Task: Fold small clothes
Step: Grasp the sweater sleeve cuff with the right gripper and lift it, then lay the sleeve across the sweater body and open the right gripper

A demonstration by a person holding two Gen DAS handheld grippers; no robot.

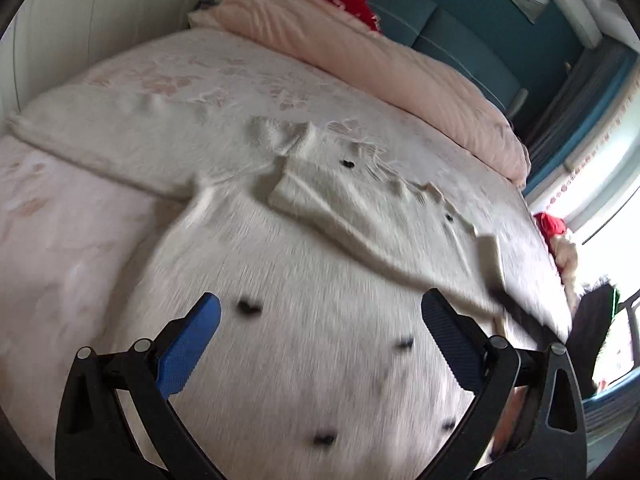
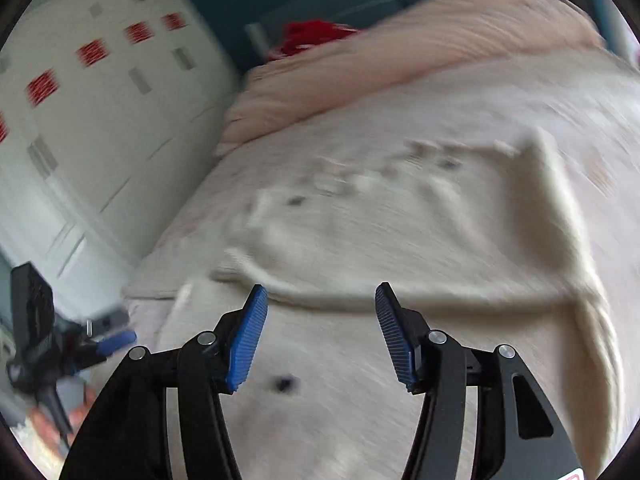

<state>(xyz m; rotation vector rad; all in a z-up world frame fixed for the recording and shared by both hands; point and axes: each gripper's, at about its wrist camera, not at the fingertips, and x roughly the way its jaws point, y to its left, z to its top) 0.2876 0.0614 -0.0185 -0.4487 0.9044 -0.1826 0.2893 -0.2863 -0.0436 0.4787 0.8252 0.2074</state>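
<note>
I'm holding my left gripper [image 1: 320, 312] spread wide, gripping nothing, over the near part of the white sweater [image 1: 304, 320]. My right gripper [image 2: 321, 308] is likewise released, hovering by the folded sleeve [image 2: 360, 296] edge. The sweater is lying flat on the bed [image 1: 60, 232] (black dots on it, views blurred). I'm thinking: pinch the near hem at both corners, lift evenly, fold toward the far pink blanket [image 1: 360, 52].
</note>
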